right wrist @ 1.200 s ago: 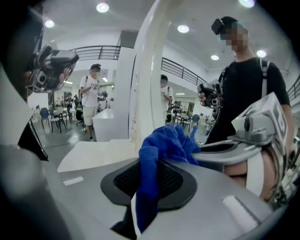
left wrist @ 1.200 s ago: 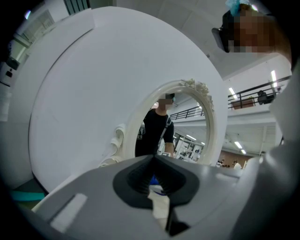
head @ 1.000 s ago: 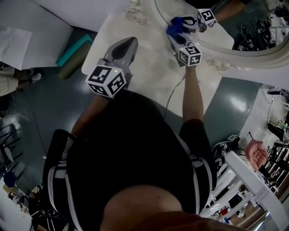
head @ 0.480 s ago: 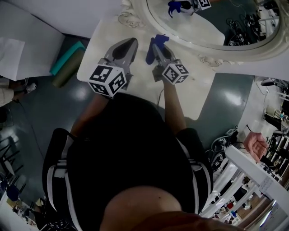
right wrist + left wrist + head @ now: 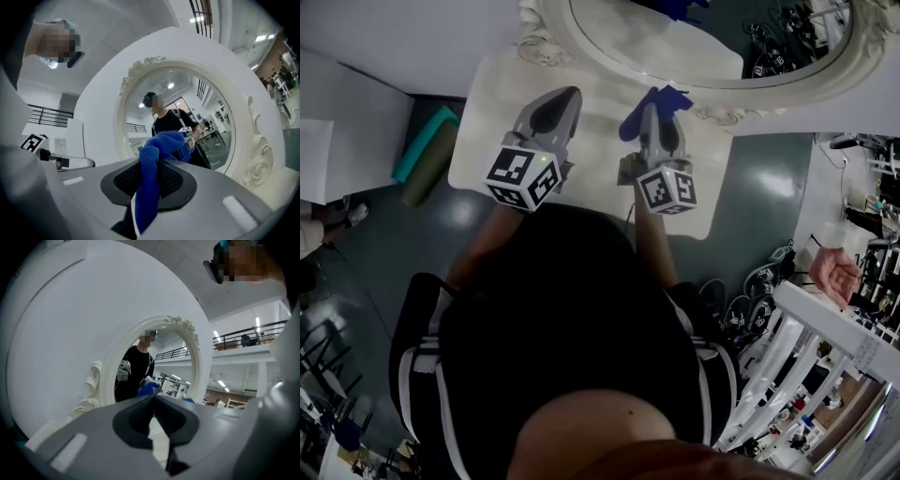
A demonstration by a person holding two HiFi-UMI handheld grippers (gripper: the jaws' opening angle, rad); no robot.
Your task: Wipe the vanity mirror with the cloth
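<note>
The oval vanity mirror point(image 5: 675, 42) in its ornate white frame stands at the back of the white vanity top point(image 5: 600, 141). My right gripper point(image 5: 652, 97) is shut on the blue cloth point(image 5: 630, 125), held over the table a little short of the mirror frame. In the right gripper view the cloth point(image 5: 151, 161) bunches between the jaws with the mirror point(image 5: 187, 108) ahead. My left gripper point(image 5: 565, 94) hovers over the table beside it, shut and empty. The left gripper view shows its jaws point(image 5: 153, 397) closed, facing the mirror point(image 5: 154, 366).
A teal and olive roll point(image 5: 427, 141) lies on the floor left of the table. White panels point(image 5: 356, 94) stand at the far left. Another person's hand point(image 5: 834, 274) and a white rail point(image 5: 834, 337) are at the right.
My right gripper has drawn back with the cloth from the mirror glass to above the table. The left gripper has stayed where it was.
</note>
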